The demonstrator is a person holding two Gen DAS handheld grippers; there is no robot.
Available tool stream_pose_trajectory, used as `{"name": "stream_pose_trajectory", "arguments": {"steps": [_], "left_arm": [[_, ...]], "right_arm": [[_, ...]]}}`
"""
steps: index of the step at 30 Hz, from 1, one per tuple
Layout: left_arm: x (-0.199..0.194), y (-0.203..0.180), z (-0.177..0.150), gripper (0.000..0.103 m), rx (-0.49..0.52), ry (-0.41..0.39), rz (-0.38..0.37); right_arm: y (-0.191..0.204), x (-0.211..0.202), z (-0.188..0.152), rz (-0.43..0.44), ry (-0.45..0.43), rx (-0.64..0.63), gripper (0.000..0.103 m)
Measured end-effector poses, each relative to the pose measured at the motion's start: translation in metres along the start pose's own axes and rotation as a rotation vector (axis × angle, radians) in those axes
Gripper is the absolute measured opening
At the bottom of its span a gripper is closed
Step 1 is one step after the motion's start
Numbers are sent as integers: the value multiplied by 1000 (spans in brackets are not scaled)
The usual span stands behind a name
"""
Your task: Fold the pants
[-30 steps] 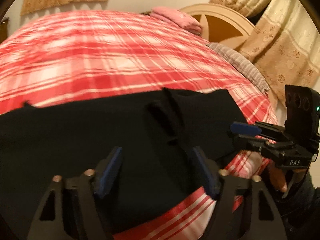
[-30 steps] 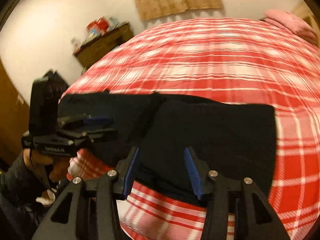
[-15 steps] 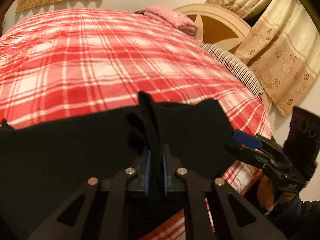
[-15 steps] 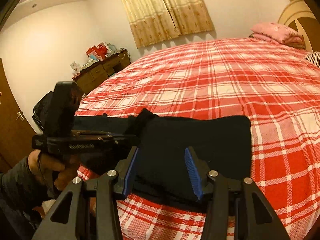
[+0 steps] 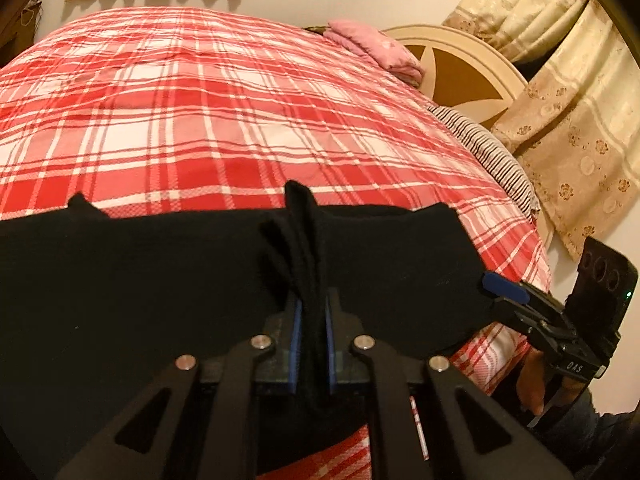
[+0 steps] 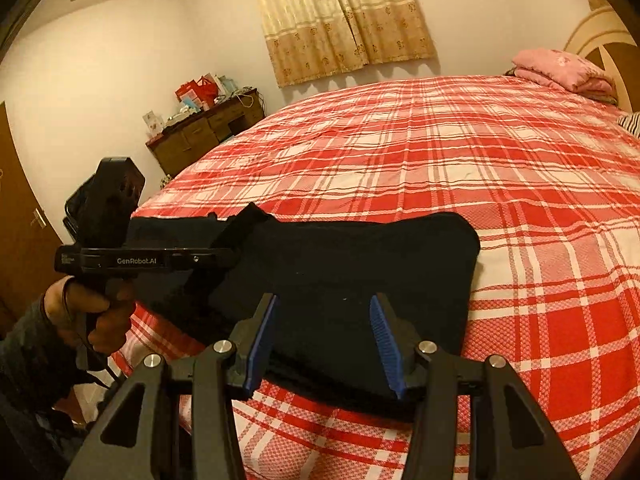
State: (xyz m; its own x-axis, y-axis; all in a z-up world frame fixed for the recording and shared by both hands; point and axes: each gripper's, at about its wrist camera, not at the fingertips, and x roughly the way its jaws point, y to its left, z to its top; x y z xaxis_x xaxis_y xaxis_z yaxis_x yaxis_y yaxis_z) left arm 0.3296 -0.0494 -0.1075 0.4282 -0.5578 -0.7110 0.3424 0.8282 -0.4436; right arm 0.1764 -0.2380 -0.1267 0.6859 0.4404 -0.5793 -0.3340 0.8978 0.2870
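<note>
Black pants (image 5: 160,280) lie across the near edge of the red plaid bed (image 5: 200,100). In the left wrist view my left gripper (image 5: 311,308) is shut on a raised ridge of the pants' fabric, which stands up between the blue pads. The right wrist view shows the pants (image 6: 360,260) folded into a dark slab. My right gripper (image 6: 324,320) stands open just above their near edge, its pads apart and not pressing on the cloth. The left gripper (image 6: 228,256) appears at the left, held by a hand. The right gripper (image 5: 504,292) shows at the pants' right end.
A folded pink blanket (image 5: 376,48) and a striped pillow (image 5: 488,156) lie by the cream headboard (image 5: 460,64). A wooden dresser (image 6: 208,128) with clutter stands at the far wall, a brown door (image 6: 20,220) at the left. Curtains (image 6: 340,12) hang behind the bed.
My left gripper went from open over the pants to shut on a pinched fold and lifted it slightly. The right gripper stayed open and tilted up a little.
</note>
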Motion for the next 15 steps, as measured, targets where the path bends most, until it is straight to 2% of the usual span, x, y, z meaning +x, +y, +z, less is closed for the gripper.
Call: {"name": "stream_pose_trajectory", "arguments": {"steps": [5,9,12,15], "left_arm": [[-26,-9,11,10,23,-45,-29],[-37,-19,14,10,67,-85,-19],[-21,-10,8,10,87,-56,49],[-3,8,-1,10,55,5,77]], "right_arm": [[4,-11,3,36,-55,-8,53],[8,-6,1,35,-40,-23,54],[7,-2,-1,22,-16,-28,54],[2,9,-4,-11,53,-21,54]]}}
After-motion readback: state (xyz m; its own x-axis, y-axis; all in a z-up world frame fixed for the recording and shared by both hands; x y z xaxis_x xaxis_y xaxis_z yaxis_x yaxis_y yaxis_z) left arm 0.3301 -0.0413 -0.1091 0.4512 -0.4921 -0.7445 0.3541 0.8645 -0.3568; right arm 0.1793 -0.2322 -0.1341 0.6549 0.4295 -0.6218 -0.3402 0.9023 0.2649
